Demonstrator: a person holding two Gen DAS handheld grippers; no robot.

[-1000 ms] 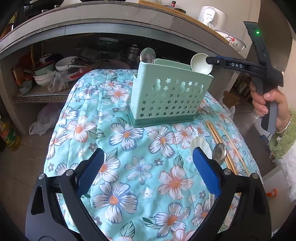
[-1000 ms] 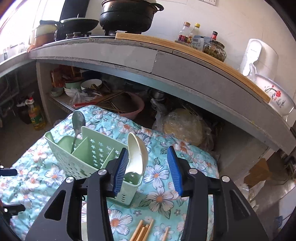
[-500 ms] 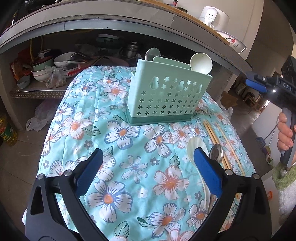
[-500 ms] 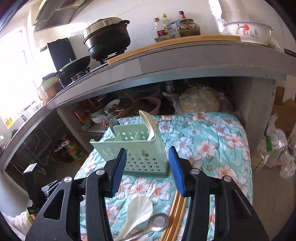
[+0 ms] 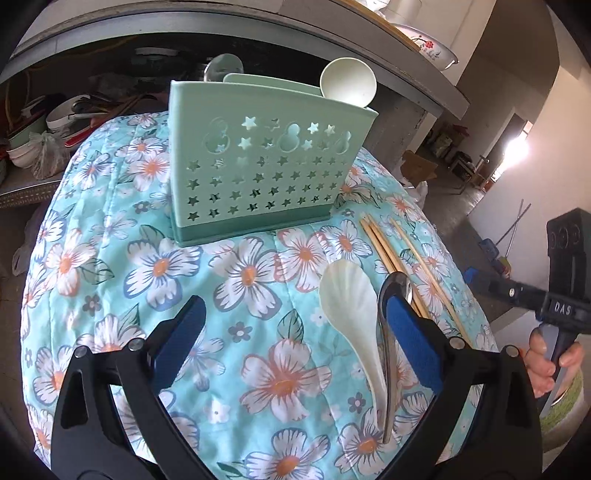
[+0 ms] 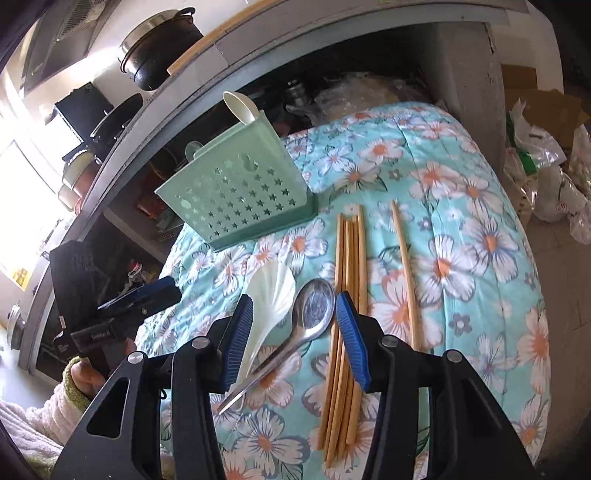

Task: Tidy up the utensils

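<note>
A mint green utensil holder [image 5: 266, 162] [image 6: 240, 195] with star cutouts stands on the floral cloth; a white spoon [image 5: 349, 86] [image 6: 240, 107] and a metal spoon [image 5: 223, 68] stand in it. On the cloth lie a white shell-shaped spoon [image 5: 347, 306] [image 6: 271, 295], a metal spoon [image 6: 312, 312] [image 5: 388, 350] and several wooden chopsticks [image 6: 347, 295] [image 5: 402, 254]. My right gripper [image 6: 293, 328] is open and empty, low over the two loose spoons. My left gripper [image 5: 291, 328] is open and empty, just left of them.
The floral cloth [image 5: 166, 266] covers a rounded table. Behind it a grey counter [image 5: 184, 22] has a shelf of bowls and pans [image 5: 55, 125] beneath. Plastic bags and cardboard [image 6: 543, 147] lie on the floor at right. The right gripper's handle [image 5: 554, 306] shows at far right.
My right gripper has left the holder, swung down and now hovers over the loose spoons. My left gripper has moved closer to the table and the spoons.
</note>
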